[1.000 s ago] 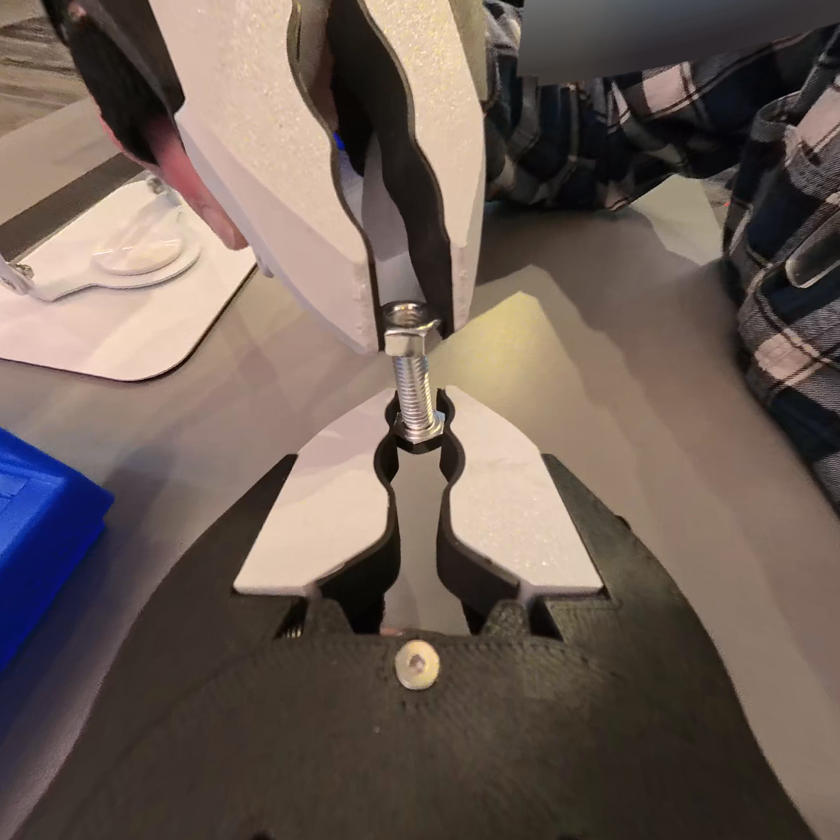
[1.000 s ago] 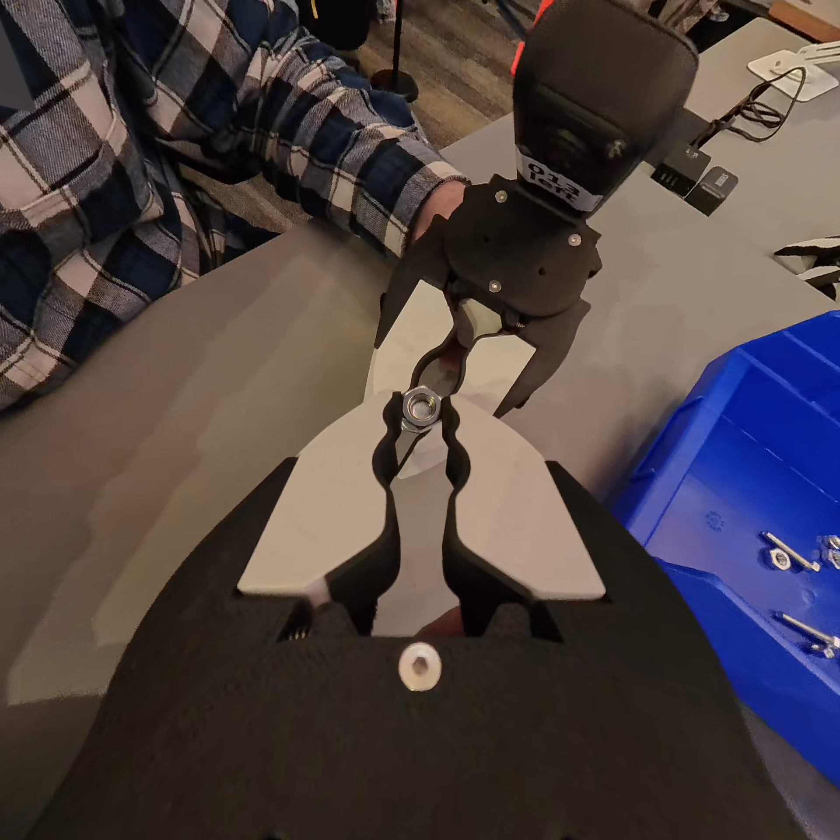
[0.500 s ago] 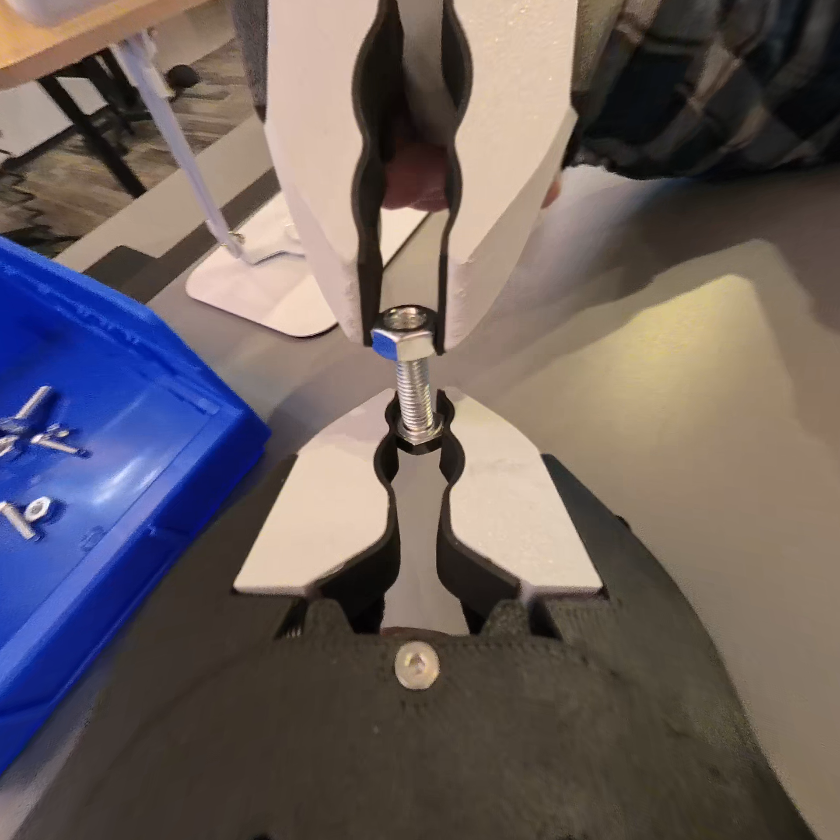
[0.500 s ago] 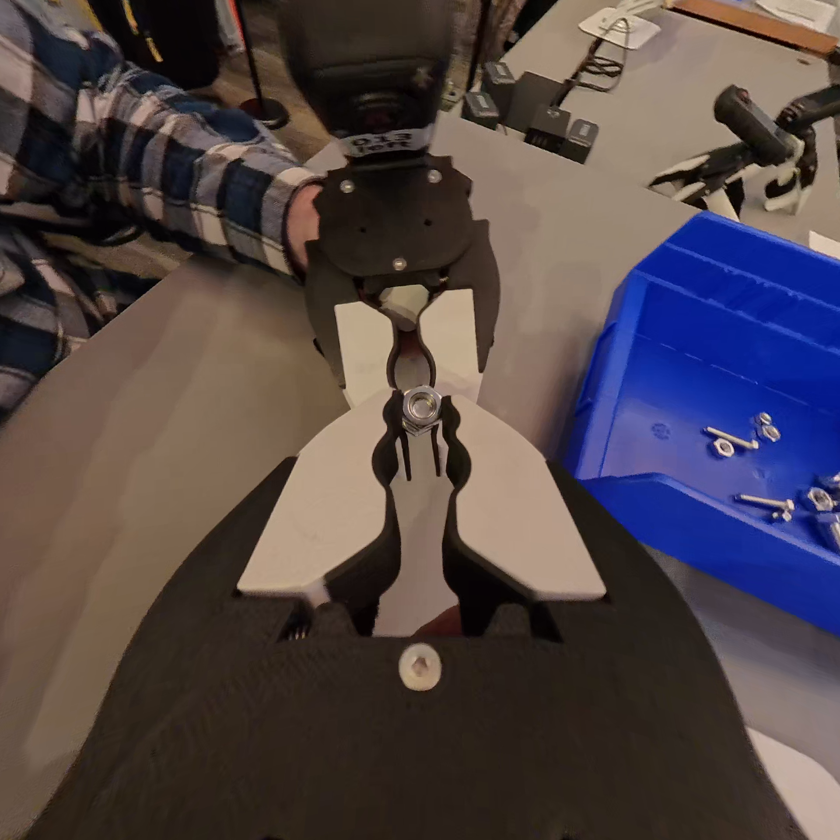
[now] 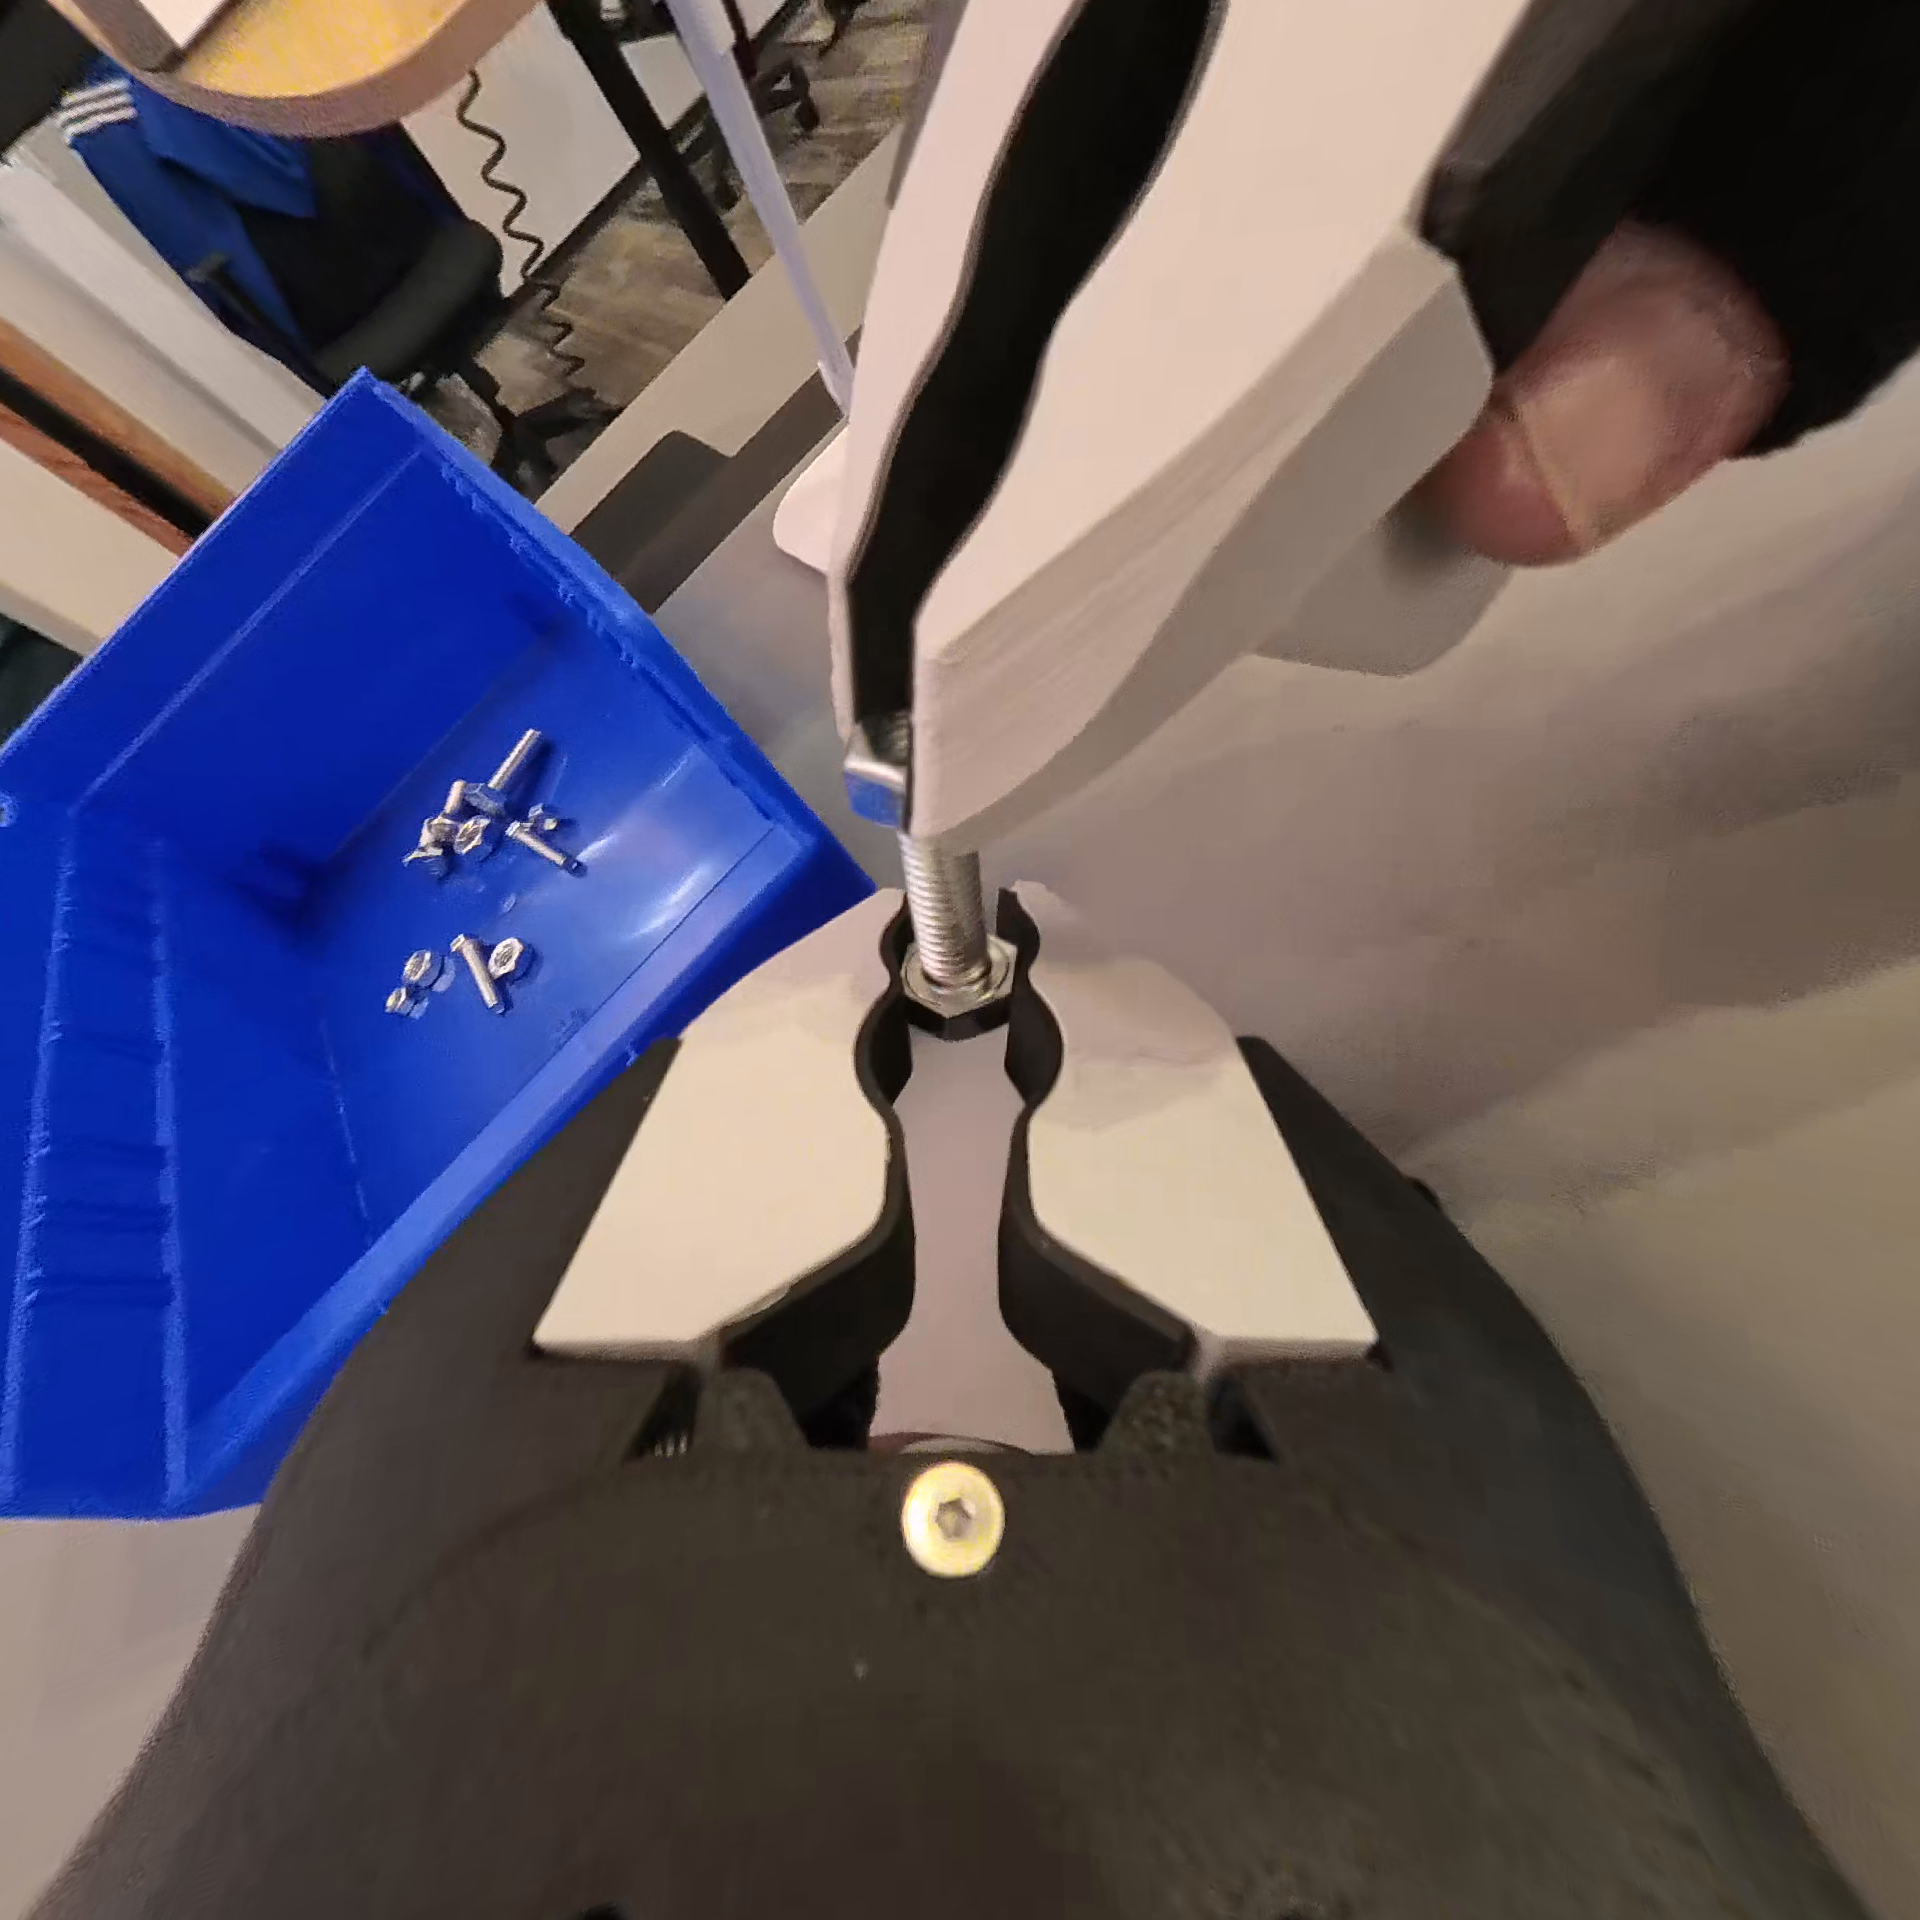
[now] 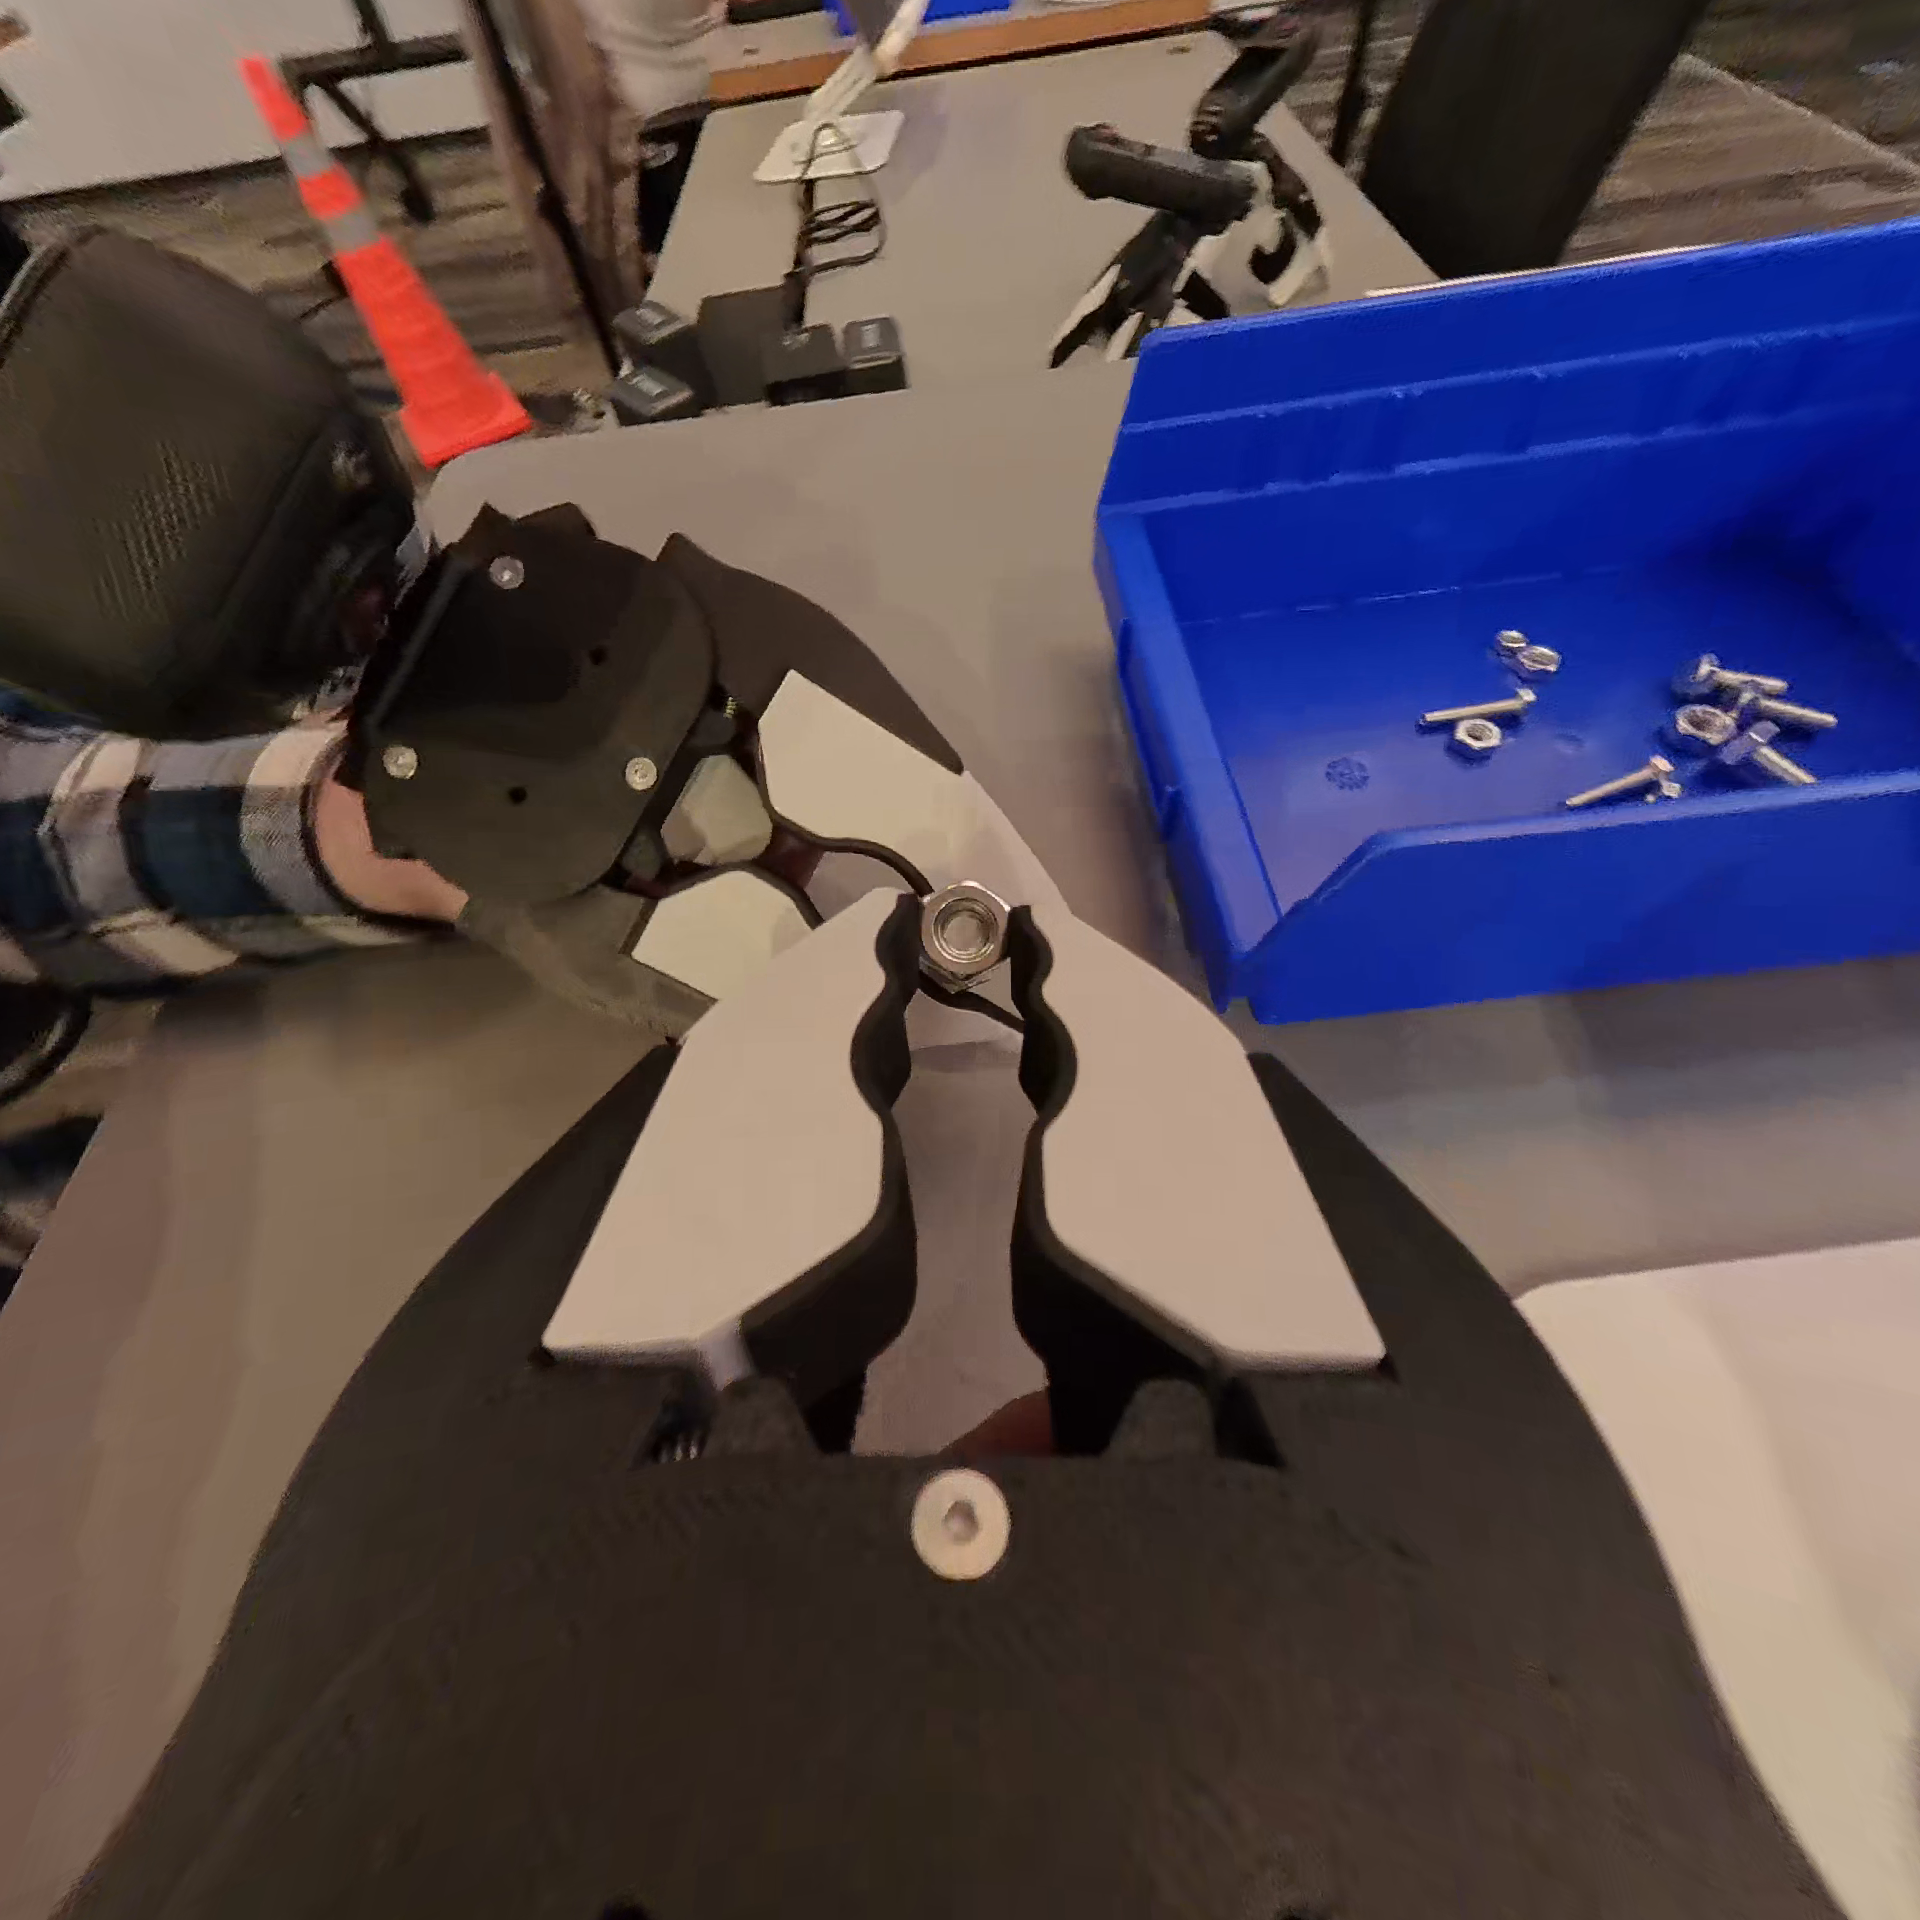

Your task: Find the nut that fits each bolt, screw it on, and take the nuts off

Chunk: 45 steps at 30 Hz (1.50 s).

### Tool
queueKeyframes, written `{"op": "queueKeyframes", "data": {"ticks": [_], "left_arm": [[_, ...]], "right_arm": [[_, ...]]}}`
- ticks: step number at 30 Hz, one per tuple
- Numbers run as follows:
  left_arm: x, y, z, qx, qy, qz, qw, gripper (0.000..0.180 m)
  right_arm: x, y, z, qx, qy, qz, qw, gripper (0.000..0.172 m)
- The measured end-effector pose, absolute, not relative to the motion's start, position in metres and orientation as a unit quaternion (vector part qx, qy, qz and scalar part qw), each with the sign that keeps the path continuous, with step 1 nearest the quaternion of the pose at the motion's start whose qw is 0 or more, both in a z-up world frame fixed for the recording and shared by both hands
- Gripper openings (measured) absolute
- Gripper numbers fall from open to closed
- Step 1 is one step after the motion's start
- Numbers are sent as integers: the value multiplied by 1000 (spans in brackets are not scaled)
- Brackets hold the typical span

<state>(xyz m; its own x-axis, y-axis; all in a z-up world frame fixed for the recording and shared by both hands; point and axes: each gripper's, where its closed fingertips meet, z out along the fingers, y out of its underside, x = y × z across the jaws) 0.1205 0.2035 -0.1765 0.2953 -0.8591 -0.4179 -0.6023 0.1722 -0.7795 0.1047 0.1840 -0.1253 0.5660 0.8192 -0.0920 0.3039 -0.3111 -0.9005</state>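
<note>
Blue bin [image 6: 1351, 883], right of frame, holds loose nuts and bolts [image 6: 1662, 727]; left gripper [image 5: 951, 977] pinches the bolt's head [image 5: 948, 992], right gripper [image 6: 958, 935] clamps its nut [image 6: 958, 928].

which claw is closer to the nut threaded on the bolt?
Right. The right claw is clamped on the nut. The left claw grips the other end of the bolt, with bare thread between it and the nut.

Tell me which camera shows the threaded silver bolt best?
The left wrist view: the threaded silver bolt appears side-on, spanning both grippers. The right wrist view looks straight along it, showing only the steel hex nut hiding its shaft.
</note>
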Motion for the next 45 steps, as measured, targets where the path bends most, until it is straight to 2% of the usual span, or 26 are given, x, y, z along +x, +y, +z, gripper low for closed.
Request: {"op": "queueKeyframes", "data": {"ticks": [1, 6, 9, 11, 16, 23, 36, 38, 39, 40, 41, 43, 45], "left_arm": [[120, 204, -177, -631, 580, -128, 500, 14], [123, 203, -175, -631, 575, -151, 498, 14], [124, 201, -175, -632, 572, -165, 496, 14], [124, 201, -173, -634, 566, -183, 493, 14], [133, 183, -159, -622, 548, -302, 470, 14], [142, 160, -144, -597, 523, -440, 421, 14], [137, 167, -142, -604, 508, -446, 423, 14], [135, 170, -140, -607, 500, -449, 425, 14], [133, 172, -139, -608, 496, -452, 424, 14], [132, 173, -139, -609, 494, -451, 426, 14], [132, 174, -139, -610, 493, -451, 426, 14], [134, 171, -141, -608, 503, -446, 422, 14], [138, 166, -146, -606, 517, -441, 414, 14]], "right_arm": [[104, 184, -126, -762, -361, 278, 461, 18], [104, 186, -123, -763, -358, 268, 467, 17], [103, 185, -119, -757, -359, 272, 473, 32], [105, 185, -111, -747, -361, 275, 486, 35], [109, 185, -85, -673, -384, 327, 541, 64], [82, 161, -95, -602, -443, 438, 499, 82], [84, 150, -97, -587, -450, 460, 491, 75], [91, 147, -96, -587, -452, 457, 492, 62], [95, 140, -96, -576, -463, 465, 488, 36], [99, 132, -94, -561, -472, 478, 483, 24], [103, 133, -93, -559, -462, 482, 491, 28], [109, 149, -89, -575, -421, 474, 517, 63], [106, 159, -89, -587, -405, 472, 518, 84]]}}
